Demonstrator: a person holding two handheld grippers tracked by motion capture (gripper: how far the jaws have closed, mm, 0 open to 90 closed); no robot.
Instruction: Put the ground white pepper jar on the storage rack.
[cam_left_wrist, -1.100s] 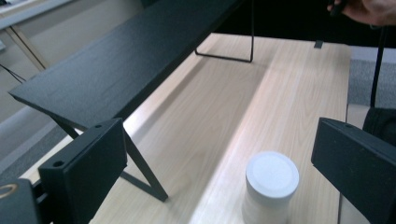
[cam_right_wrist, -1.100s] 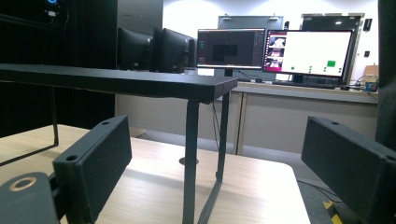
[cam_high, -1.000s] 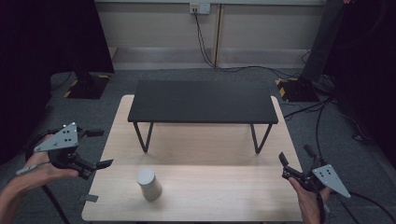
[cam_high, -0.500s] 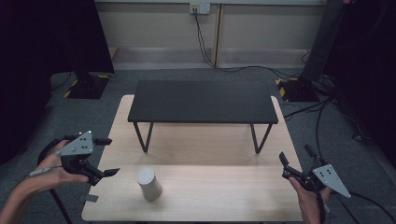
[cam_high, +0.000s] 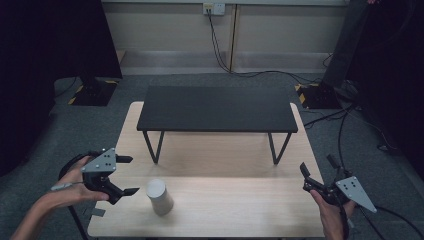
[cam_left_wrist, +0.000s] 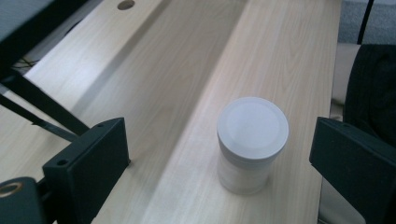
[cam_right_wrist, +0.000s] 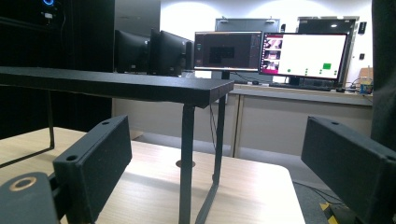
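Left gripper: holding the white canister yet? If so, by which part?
Nothing held. The left gripper is open beside the white canister, which stands upright on the wooden table, clear of both fingers. The right gripper is open too.

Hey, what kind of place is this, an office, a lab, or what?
Probably a lab or recording workspace: two lit monitors on a counter, cables running to a wall outlet, and a bare wooden table with a black stand.

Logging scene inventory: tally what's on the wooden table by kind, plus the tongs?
White lidded cylinder container: 1
Black low shelf stand: 1
Tongs: 2, left tongs and right tongs, both open
Total: 4
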